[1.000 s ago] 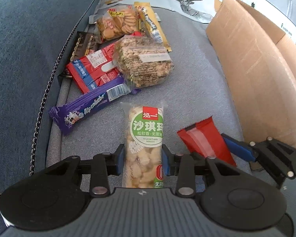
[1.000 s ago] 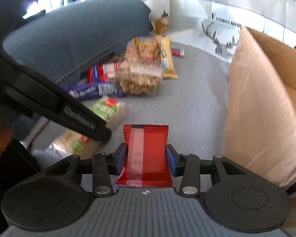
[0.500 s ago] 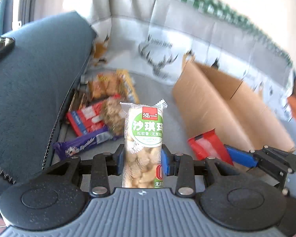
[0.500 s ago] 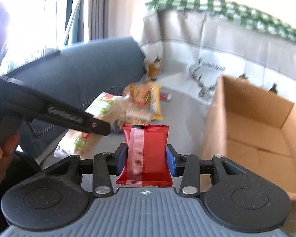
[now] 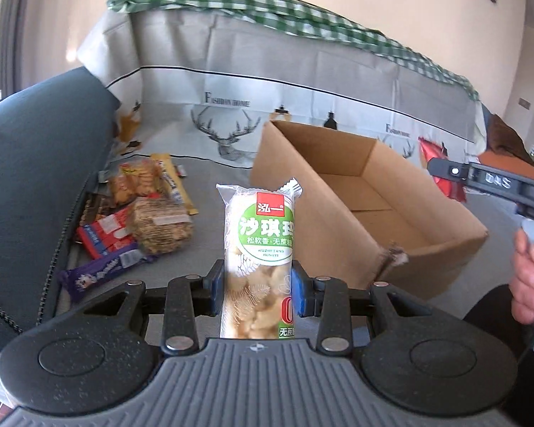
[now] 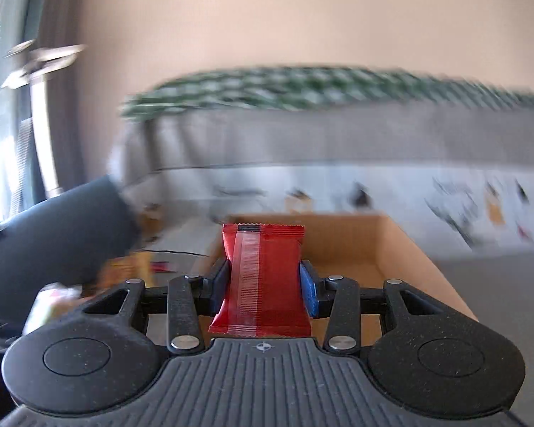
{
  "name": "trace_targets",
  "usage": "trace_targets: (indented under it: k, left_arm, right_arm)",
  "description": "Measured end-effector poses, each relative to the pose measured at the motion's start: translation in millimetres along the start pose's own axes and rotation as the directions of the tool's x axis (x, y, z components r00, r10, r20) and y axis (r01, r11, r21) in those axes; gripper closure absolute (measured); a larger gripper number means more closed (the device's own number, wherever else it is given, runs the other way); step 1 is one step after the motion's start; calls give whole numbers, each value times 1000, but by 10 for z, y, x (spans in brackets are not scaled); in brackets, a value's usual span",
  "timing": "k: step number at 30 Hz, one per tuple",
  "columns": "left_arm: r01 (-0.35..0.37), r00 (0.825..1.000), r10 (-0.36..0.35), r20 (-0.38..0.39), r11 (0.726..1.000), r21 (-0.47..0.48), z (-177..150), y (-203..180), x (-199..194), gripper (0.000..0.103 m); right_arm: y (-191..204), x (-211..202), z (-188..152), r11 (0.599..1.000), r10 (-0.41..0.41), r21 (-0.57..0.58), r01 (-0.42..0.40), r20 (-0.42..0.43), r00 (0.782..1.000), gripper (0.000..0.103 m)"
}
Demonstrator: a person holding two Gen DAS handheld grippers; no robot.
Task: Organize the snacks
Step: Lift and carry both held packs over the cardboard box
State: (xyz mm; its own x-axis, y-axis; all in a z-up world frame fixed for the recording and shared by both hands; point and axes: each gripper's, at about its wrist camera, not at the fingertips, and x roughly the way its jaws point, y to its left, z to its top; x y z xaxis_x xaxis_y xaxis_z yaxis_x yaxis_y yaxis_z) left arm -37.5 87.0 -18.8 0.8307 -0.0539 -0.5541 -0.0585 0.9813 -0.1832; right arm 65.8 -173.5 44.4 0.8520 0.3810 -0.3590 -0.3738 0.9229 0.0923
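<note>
My left gripper (image 5: 258, 286) is shut on a clear snack pack with a green and white label (image 5: 261, 249), held upright above the grey sofa seat. An open cardboard box (image 5: 356, 192) stands just ahead and to the right of it; what shows of its inside is bare. My right gripper (image 6: 263, 288) is shut on a red snack packet (image 6: 263, 274), held up in front of the near end of the same cardboard box (image 6: 391, 245). That view is blurred. In the left wrist view the red snack packet (image 5: 439, 170) shows at the far right, beyond the box.
A pile of snack packs (image 5: 146, 213) lies on the seat at the left, against the dark blue cushion (image 5: 35, 178). A purple bar (image 5: 99, 274) lies nearest. A deer-print cloth (image 5: 302, 106) covers the sofa back. A person's hand (image 5: 530, 277) grips the right tool's handle.
Both grippers have lifted their packs off the seat and tilted up, so the box's inside now shows. The right gripper has swung rightward to face the box.
</note>
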Motion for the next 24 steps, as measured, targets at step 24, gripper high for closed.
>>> trace_targets:
  k: [24]
  left_arm:
    - [40,999,-40,21,999,34,899,-1343,716,63]
  right_arm:
    - [-892,623,-98,964,-52,254,77,-102,993,59]
